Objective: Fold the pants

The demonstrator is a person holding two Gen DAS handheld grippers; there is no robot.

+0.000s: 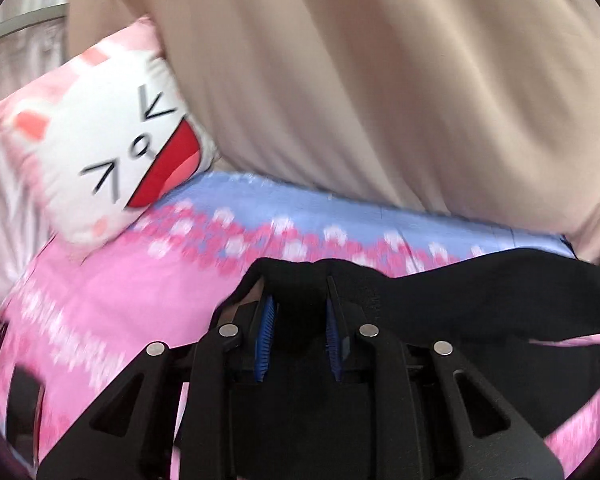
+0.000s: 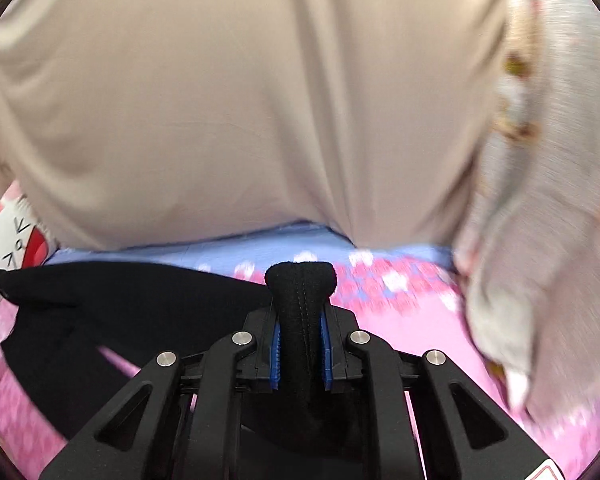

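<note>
Looking along my left gripper (image 1: 300, 300), I see its blue pads (image 1: 265, 340) closed on a bunched edge of the black pants (image 1: 460, 300), the cloth draping off to the right over the pink-and-blue floral bedsheet (image 1: 140, 280), with a cat-face pillow (image 1: 108, 152) beyond and a beige garment (image 1: 380, 80) filling the background. The fabric reads as soft, light and limp — it sags wherever I'm not holding it, so I judge it wants a hold at the edge, at both ends, to stay flat. Through the right wrist view, my right gripper (image 2: 301, 320) is clamped on a thick stitched fold (image 2: 300, 280) of the same pants, probably a hem or waistband — a firmer, less slippery place to hold than plain cloth. The rest trails left across the sheet. A pale patterned cloth (image 2: 540, 200) hangs at the right. No containers show in either view.
</note>
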